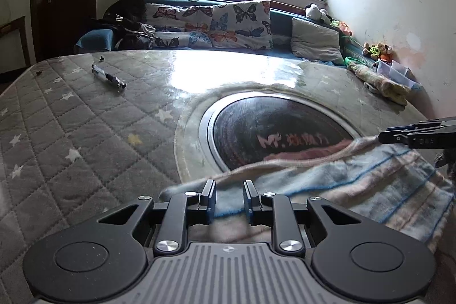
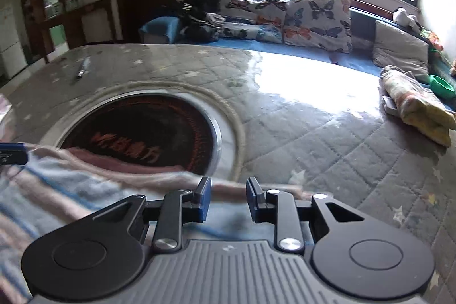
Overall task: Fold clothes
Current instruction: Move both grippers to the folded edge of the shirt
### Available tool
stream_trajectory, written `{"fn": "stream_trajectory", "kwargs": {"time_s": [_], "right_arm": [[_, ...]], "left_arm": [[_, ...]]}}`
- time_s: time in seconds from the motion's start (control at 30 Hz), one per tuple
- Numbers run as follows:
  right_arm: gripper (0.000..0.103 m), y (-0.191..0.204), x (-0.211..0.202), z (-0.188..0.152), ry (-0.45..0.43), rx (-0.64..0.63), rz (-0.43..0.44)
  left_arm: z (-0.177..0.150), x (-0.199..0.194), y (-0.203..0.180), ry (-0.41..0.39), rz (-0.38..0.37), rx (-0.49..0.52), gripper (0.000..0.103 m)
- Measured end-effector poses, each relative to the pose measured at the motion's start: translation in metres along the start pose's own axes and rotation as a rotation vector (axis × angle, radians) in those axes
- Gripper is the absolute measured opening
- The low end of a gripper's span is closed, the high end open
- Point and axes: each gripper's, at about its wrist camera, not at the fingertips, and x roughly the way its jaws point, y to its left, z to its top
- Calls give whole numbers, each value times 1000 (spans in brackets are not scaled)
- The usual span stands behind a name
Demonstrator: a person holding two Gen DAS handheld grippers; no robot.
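A fleecy cloth point(image 1: 356, 175) with pale blue, pink and cream stripes hangs stretched between my two grippers, low over the quilted grey table cover point(image 1: 71, 133). In the left wrist view my left gripper point(image 1: 229, 190) pinches the cloth's near edge between its blue pads. At the right edge of that view my right gripper point(image 1: 383, 136) grips another corner. In the right wrist view the right gripper point(image 2: 229, 187) is shut on the cloth point(image 2: 71, 184), and the left gripper point(image 2: 17, 154) holds the corner at the far left. The cloth's far edge overlaps a round black cooktop point(image 1: 273, 133).
The cooktop point(image 2: 142, 133) is set into the table's middle. A pen point(image 1: 108, 76) lies at the far left. A folded yellowish cloth point(image 2: 419, 104) rests at the far right edge. Behind the table is a bench with butterfly cushions point(image 1: 228, 24).
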Motion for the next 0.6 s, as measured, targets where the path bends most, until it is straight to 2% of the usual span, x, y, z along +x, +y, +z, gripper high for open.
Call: {"fn": "stream_trajectory", "kwargs": {"time_s": [0.23, 0.37, 0.6], "right_arm": [[27, 16, -15, -13, 11, -27, 43], [27, 41, -19, -5, -2, -64, 132], [27, 100, -1, 18, 10, -141, 319]], "left_arm": [[-7, -5, 4, -7, 4, 9, 24], [-3, -6, 9, -6, 0, 12, 24], [3, 1, 25, 20, -26, -45, 24]]}}
